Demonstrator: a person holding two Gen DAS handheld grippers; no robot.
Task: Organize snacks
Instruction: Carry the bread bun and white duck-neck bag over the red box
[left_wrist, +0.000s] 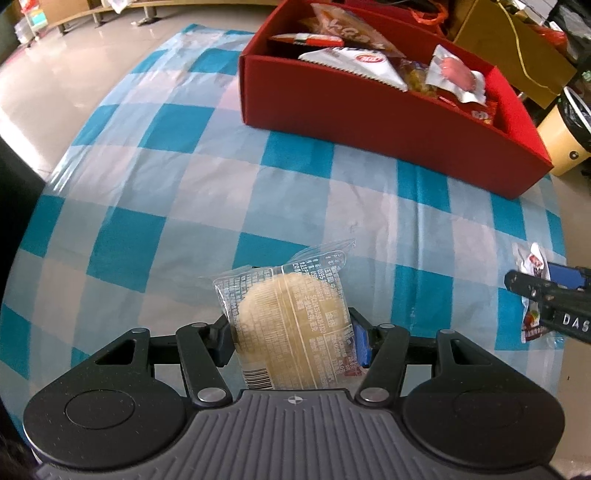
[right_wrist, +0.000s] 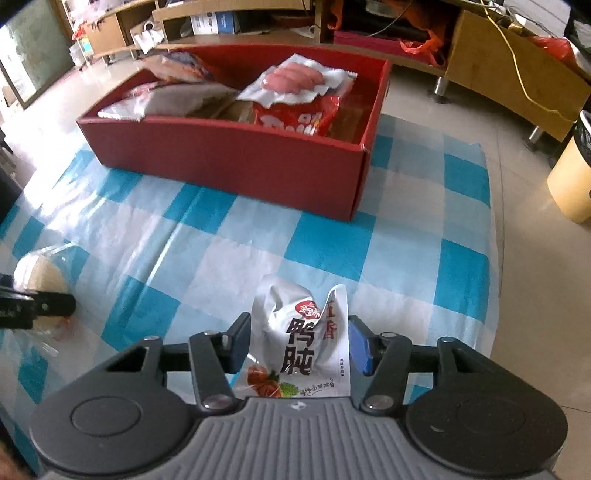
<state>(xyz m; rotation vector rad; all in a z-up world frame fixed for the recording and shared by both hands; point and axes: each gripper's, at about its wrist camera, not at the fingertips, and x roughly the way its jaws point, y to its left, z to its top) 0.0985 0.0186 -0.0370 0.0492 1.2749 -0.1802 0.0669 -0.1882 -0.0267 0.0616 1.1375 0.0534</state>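
The left gripper (left_wrist: 291, 332) has its jaws clamped on a clear-wrapped round pale pastry (left_wrist: 291, 317). The right gripper (right_wrist: 299, 343) has its jaws pinching a crumpled white foil snack pouch (right_wrist: 299, 339). Both snacks sit low over the blue-and-white checked cloth (left_wrist: 184, 192). Farther back on the cloth stands an open red cardboard box (right_wrist: 236, 166), holding a vacuum-packed pink sausage packet (right_wrist: 295, 83).

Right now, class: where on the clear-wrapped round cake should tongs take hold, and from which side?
Grip the clear-wrapped round cake across its middle, at the disc's two opposite edges, coming down from above. The firm disc gives the pads something solid, while the flat crimped wrapper ends would likely slip or crumple. The left tongs are closed on it this way, over the checked cloth.
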